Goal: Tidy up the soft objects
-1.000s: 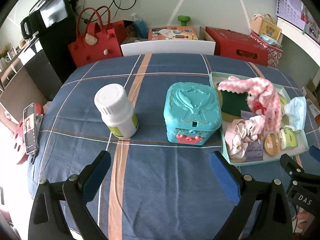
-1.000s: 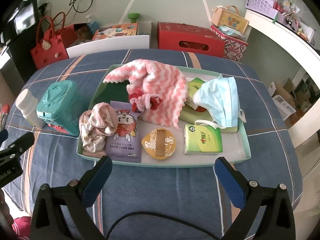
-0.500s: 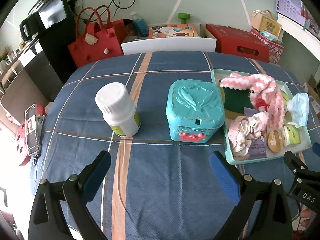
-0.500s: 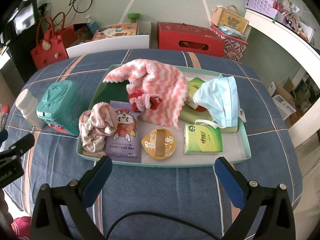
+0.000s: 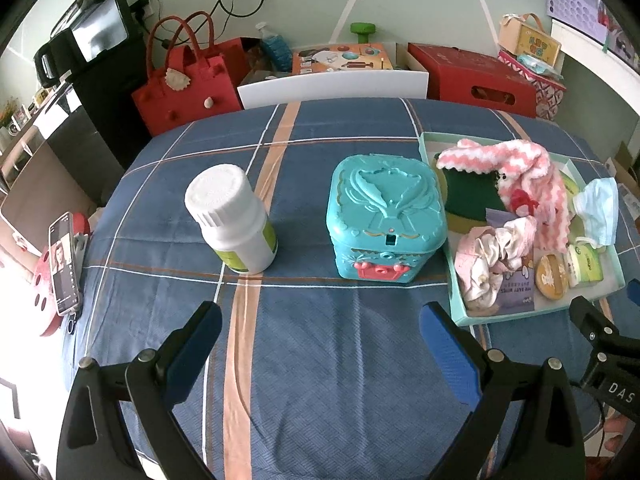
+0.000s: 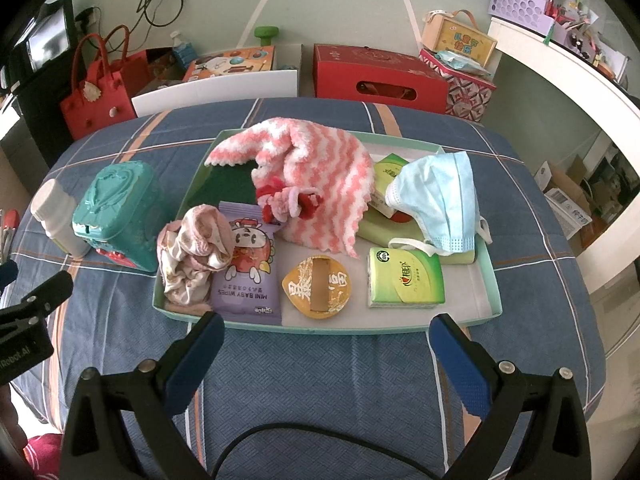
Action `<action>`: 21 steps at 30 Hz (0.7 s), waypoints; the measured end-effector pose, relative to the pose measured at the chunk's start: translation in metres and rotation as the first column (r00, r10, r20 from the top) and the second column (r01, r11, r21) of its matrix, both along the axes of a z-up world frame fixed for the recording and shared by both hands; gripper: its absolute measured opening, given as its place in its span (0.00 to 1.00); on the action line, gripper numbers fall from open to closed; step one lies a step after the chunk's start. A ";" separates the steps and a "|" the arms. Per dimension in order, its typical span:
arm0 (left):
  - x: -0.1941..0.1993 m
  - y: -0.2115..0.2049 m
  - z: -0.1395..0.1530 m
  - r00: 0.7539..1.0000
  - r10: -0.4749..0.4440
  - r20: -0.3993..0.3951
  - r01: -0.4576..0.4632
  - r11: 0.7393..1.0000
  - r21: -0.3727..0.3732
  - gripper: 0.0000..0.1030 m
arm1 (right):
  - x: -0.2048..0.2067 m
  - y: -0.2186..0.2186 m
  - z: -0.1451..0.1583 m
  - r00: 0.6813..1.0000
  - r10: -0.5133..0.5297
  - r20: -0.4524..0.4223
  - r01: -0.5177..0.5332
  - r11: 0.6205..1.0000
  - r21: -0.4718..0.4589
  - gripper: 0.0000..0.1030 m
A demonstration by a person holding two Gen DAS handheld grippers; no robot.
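Observation:
A mint tray (image 6: 490, 276) on the blue plaid tablecloth holds a pink-and-white striped cloth (image 6: 320, 172), a pale pink scrunchie (image 6: 192, 252), a blue face mask (image 6: 440, 200), a purple baby-wipes pack (image 6: 248, 276), a green tissue pack (image 6: 406, 278), a round orange packet (image 6: 318, 286) and a dark green sponge (image 6: 228, 188). My right gripper (image 6: 326, 360) is open and empty, just short of the tray's near rim. My left gripper (image 5: 320, 350) is open and empty, in front of the teal box (image 5: 386, 216) and the white bottle (image 5: 234, 222). The tray (image 5: 456, 300) lies to its right.
A phone (image 5: 62, 258) rests at the table's left edge. Behind the table are a red bag (image 5: 184, 80), a white chair back (image 5: 332, 84), a red box (image 6: 380, 76) and a patterned box (image 6: 460, 80). A white shelf (image 6: 560, 80) runs along the right.
The left gripper has drawn back and shifted slightly left, so the teal box and tray sit further right and smaller in its view. The right gripper has barely moved. Both stay open.

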State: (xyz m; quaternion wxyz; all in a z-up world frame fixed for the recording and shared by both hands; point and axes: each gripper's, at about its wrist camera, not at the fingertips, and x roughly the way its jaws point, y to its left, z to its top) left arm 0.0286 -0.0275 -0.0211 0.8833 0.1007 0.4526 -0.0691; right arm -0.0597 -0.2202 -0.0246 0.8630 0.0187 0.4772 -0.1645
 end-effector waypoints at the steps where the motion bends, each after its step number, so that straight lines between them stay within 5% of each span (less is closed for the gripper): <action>1: 0.000 0.000 0.000 1.000 0.002 0.000 -0.002 1.000 0.000 0.96 | 0.000 0.000 0.000 1.000 0.000 0.000 0.000 1.000 0.000 1.00; 21: 0.000 0.002 0.000 1.000 0.000 0.002 0.000 1.000 0.001 0.96 | 0.000 0.000 0.000 1.000 -0.004 -0.001 0.004 1.000 0.002 1.00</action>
